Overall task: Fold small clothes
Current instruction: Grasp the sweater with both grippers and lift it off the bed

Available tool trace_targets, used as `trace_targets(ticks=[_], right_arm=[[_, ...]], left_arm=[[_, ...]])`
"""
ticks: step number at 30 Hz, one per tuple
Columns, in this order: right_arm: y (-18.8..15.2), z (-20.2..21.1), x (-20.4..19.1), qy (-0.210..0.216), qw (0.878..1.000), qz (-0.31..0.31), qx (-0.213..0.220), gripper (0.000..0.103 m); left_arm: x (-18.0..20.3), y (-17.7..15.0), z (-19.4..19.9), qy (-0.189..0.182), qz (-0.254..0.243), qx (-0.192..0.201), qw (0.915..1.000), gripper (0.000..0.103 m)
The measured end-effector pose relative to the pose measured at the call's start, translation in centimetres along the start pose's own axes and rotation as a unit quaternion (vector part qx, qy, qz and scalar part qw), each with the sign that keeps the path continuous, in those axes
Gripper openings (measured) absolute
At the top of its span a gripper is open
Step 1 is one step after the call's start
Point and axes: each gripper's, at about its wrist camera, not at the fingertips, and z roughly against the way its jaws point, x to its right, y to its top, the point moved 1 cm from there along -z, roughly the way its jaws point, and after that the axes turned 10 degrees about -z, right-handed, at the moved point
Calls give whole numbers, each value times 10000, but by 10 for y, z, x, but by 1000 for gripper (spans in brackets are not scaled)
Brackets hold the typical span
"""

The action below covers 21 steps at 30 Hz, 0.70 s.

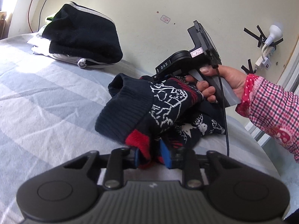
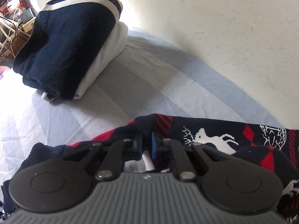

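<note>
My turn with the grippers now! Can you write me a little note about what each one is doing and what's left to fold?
Left hand-held gripper: shut on the red-trimmed edge of the navy knitted sweater with white reindeer and red pattern.
Right hand-held gripper: shut on another edge of the same sweater, at the far side of it.
Sweater: bunched up on the pale blue-grey checked bedsheet, not yet folded flat.
Done: a stack of folded clothes, dark navy garment on top of white ones, sits further back by the wall.
Left: spread the sweater out, fold it, probably add it to the stack.
</note>
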Motion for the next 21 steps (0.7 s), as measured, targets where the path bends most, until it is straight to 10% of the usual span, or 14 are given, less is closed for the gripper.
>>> trace_targets(ticks=[8,14,21], right_arm=[[-10,141,45,82,9742,-873,2081,12],[-56,304,72,-107,9128,-1446,3818,12],[-116,448,42,-526,8361,-1307,5302,11]], left_arm=[[14,30,33,316,-739,624,9948,8],[52,95,67,249,-1509,1610,9750,8],[117,182,117,260,-2172,2873,9325,7]])
